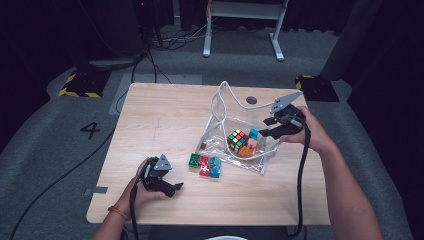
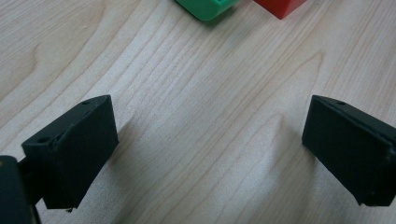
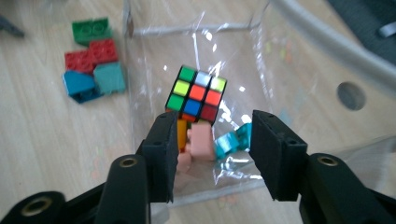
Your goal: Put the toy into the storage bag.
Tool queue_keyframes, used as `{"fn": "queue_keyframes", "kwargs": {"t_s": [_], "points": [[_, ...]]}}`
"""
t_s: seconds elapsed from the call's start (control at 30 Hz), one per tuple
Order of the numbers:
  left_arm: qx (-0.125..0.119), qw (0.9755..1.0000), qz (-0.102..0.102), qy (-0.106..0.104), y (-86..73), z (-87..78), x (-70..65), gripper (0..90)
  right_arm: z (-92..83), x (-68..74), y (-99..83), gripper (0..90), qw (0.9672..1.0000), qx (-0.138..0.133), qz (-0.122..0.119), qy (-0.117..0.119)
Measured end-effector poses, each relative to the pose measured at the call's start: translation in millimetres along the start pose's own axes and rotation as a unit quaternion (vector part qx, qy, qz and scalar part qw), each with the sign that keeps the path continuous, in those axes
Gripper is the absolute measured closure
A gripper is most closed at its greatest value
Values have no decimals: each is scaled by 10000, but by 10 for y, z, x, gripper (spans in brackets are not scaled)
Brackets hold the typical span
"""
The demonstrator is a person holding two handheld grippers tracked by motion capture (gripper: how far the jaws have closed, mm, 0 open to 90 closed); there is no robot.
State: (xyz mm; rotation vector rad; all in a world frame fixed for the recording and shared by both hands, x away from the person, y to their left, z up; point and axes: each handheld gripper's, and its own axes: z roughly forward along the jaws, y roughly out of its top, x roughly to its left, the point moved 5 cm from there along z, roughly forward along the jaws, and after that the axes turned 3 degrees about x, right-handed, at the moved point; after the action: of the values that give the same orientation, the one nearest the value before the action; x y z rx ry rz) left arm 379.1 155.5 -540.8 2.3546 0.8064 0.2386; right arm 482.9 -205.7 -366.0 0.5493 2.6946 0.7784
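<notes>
A clear plastic bag lies open on the wooden table, holding a colour cube and a few bricks. In the right gripper view the cube rests above a pink brick and a teal brick. My right gripper hovers at the bag's right edge; its jaws stand apart and press on nothing. Left of the bag lie a green brick, a red brick and a teal brick. My left gripper rests open near the front edge, over bare wood.
A round hole sits in the table behind the bag. White furniture legs and cables lie on the floor beyond the far edge. The left gripper view catches the edges of the green brick and the red brick.
</notes>
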Motion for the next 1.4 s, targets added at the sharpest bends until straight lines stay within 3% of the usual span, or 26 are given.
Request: {"fn": "queue_keyframes", "kwargs": {"t_s": [0.07, 0.17, 0.23, 0.3, 0.47, 0.57, 0.77, 1.0, 1.13, 1.2, 1.4], "points": [[0, 10000, -4, 0, 0, 0, -1, 35, -69, 27, -3, 463, 9993, -353, 107, 66], [1, 10000, 1, 0, 0, 0, 0, 35, -180, 70, -14, 387, 9966, -789, 255, -27], [0, 10000, 1, -1, 0, 0, 0, 35, -251, 95, -16, 363, 9937, -1038, 353, -244], [0, 10000, -1, 1, 0, 0, 0, 35, -325, 144, -26, 356, 9911, -1211, 444, -319], [2, 10000, -1, -1, 0, 0, 0, 35, -526, 309, -84, 325, 9806, -1854, 493, -412], [1, 10000, 1, -1, 0, 0, 0, 35, -582, 405, -132, 306, 9768, -2040, 529, -386], [0, 10000, -6, 0, 0, 0, -1, 35, -639, 596, -286, 291, 9728, -2225, 448, -454], [-1, 10000, -6, 1, 0, 0, -1, 35, -640, 784, -566, 301, 9713, -2259, 567, -482], [1, 10000, -1, 1, 0, 0, -1, 35, -580, 870, -749, 305, 9723, -2196, 599, -525], [-7, 10000, -35, -2, -1, 1, -5, 35, -515, 929, -840, 315, 9724, -2212, 616, -419], [-7, 10000, -30, 3, -1, 1, -4, 35, -137, 1159, -1062, 329, 9774, -2008, 646, -132]]}}
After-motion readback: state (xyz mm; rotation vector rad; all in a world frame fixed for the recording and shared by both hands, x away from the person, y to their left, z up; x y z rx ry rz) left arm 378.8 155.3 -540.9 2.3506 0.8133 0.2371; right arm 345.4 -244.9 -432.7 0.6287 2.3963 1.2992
